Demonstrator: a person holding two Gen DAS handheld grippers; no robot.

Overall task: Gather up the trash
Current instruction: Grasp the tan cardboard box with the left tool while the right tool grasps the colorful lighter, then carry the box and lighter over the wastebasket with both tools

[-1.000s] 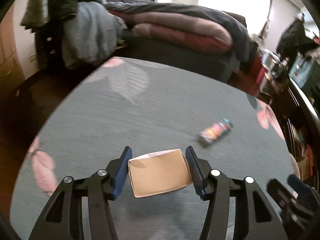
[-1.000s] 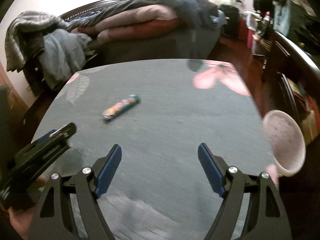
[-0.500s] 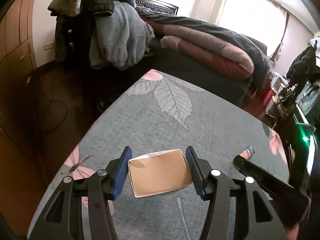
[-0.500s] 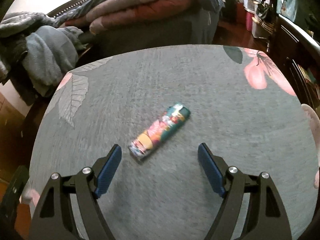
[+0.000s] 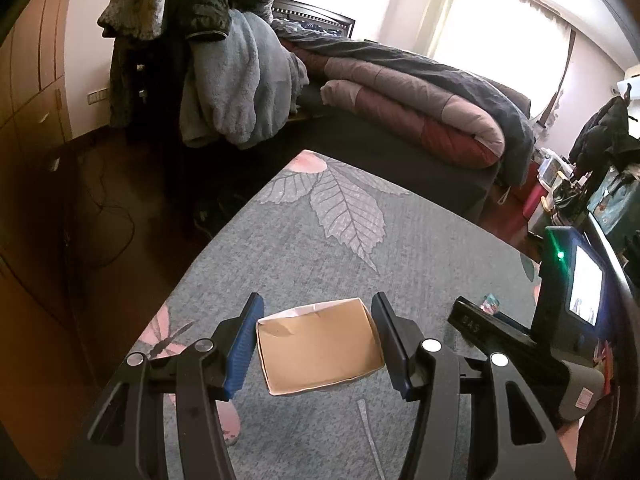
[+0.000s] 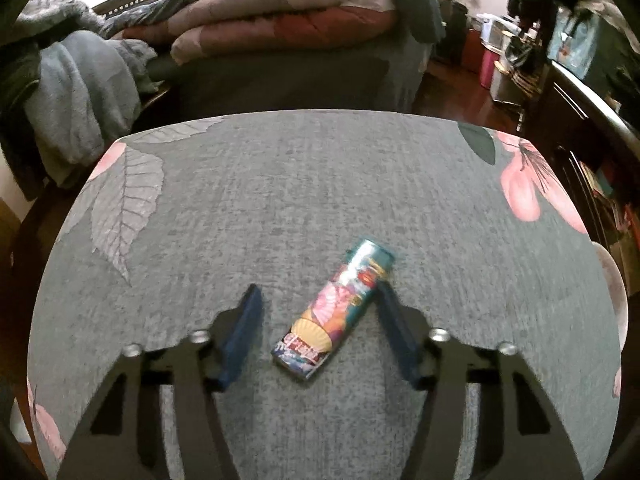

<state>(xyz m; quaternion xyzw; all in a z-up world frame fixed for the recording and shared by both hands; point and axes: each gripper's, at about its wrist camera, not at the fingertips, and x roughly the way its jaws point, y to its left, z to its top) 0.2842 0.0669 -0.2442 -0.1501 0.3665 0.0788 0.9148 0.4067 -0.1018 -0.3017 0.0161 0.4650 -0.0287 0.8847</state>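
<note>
Jaws of the right gripper (image 6: 318,330) stand wide astride the wrapper (image 6: 334,314) mid-bench (image 6: 280,184), ready to close; left gripper (image 5: 316,344) holds the box (image 5: 318,350) near the bench's left edge.

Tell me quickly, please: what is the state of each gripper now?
Left gripper: shut on the paper box.
Right gripper: open, fingers either side of the wrapper, not yet gripping it.
</note>
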